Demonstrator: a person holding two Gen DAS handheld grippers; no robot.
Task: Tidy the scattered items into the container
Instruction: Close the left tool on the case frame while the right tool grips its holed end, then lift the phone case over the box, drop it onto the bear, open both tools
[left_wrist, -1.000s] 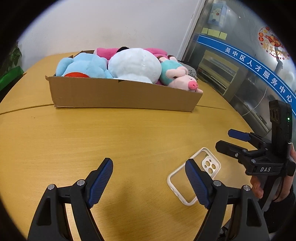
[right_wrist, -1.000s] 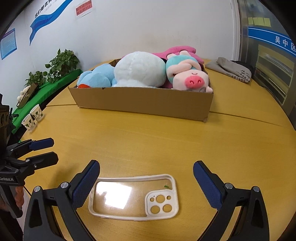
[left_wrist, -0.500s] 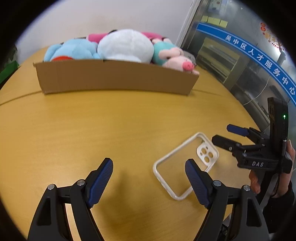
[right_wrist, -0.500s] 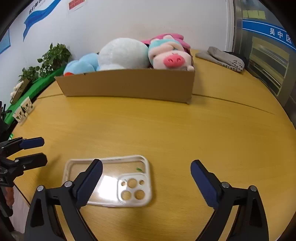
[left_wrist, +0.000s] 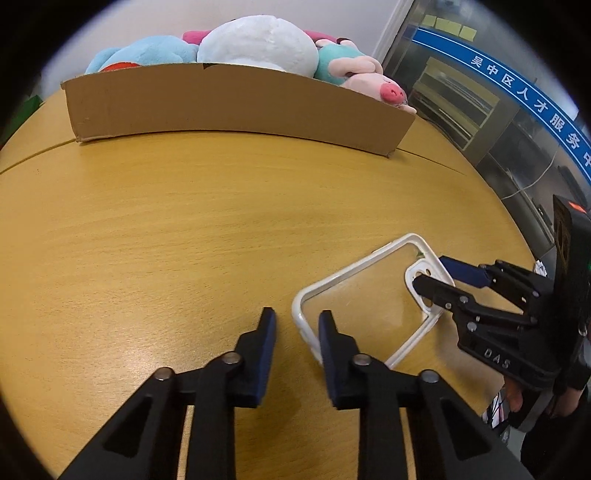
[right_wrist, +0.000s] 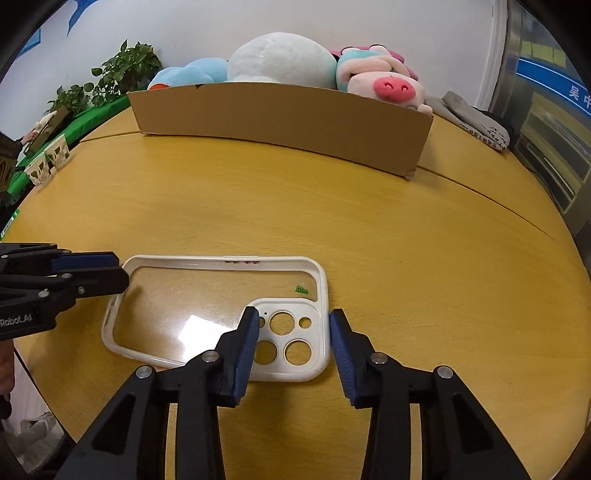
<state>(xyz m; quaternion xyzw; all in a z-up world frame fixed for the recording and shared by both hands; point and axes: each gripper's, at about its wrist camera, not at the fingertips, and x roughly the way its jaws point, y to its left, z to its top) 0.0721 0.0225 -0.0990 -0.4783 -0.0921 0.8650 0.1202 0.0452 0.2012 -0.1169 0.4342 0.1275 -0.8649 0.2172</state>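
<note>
A clear phone case with a white rim (right_wrist: 218, 306) lies flat on the wooden table (right_wrist: 332, 206); it also shows in the left wrist view (left_wrist: 365, 299). My left gripper (left_wrist: 295, 321) is partly closed, its jaws straddling the case's plain end rim with gaps on both sides. My right gripper (right_wrist: 291, 325) is partly closed, its jaws straddling the camera-cutout corner. Neither visibly clamps it. The cardboard box (right_wrist: 280, 118) stands at the far side; it also shows in the left wrist view (left_wrist: 229, 107).
The box holds plush toys: a blue one (right_wrist: 192, 74), a white one (right_wrist: 280, 59) and a pink pig (right_wrist: 384, 85). A grey cloth (right_wrist: 476, 118) lies right of the box. Paper cups (right_wrist: 48, 162) and plants (right_wrist: 122, 70) are at the left.
Both grippers have moved in onto the phone case and narrowed their jaws from wide open. The left now straddles the plain end, the right the camera corner.
</note>
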